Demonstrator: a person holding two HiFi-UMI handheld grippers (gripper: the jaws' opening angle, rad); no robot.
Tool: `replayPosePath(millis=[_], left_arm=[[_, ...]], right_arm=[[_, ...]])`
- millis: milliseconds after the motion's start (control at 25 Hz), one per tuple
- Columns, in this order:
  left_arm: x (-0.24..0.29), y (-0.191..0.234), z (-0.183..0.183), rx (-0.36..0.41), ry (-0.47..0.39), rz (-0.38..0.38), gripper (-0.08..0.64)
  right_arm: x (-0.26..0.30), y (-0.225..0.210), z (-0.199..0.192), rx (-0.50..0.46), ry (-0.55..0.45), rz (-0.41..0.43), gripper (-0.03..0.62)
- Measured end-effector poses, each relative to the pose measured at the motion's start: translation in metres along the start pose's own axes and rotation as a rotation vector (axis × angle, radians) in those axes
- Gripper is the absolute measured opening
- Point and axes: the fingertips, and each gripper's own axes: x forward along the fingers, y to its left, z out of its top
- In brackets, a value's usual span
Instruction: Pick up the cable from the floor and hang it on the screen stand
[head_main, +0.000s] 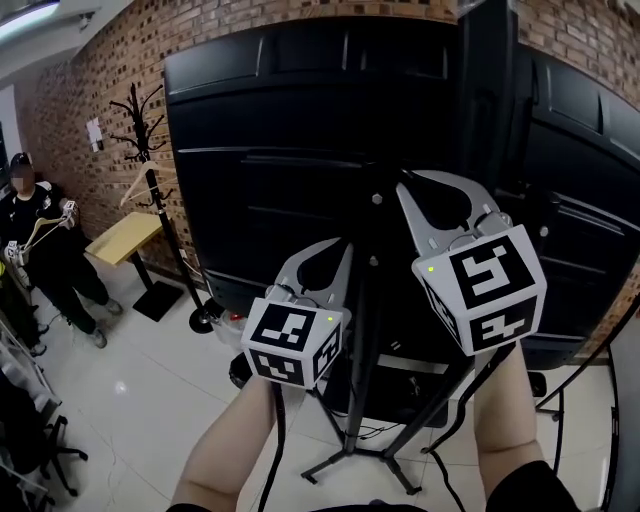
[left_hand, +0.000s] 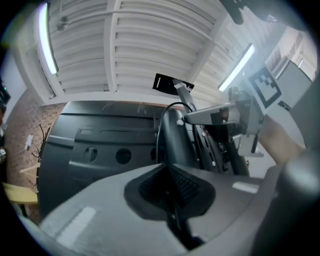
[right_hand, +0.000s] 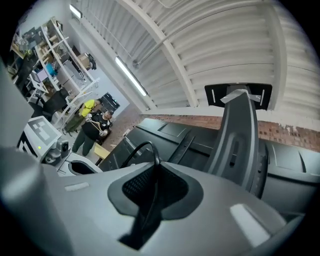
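Right, cable (head_main: 277, 440) up in both tongs. Left gripper (head_main: 338, 250) clamped narrow on it, right gripper (head_main: 420, 185) likewise, strand pinched between pads. Short loop arches up ahead of each pair of jaws; tails hang straight down beneath. Held stretch lies crosswise, left to right, I judge. Screen stand (head_main: 362, 330) post upright, just ahead, between two tongs. Right one higher, so likely nearer stand's top.

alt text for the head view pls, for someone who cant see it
Two hand-held tongs, left gripper and right gripper, are held up side by side at the back of a large black screen on a stand, each shut on a black cable that hangs below. A person stands far left.
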Motion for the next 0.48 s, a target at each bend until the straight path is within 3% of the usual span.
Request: replayPosePath(millis=[200,480], left_arm=[[0.013,0.012,0.022,0.031,-0.023,0.013,0.006],[0.028,0.018,0.025,0.066,-0.009,0.013,0.006]], right_arm=[[0.006,-0.023,0.002,0.053,0.046,-0.025,0.031],[0.014,-0.037,-0.011,0.073,0.197,-0.079,0.031]])
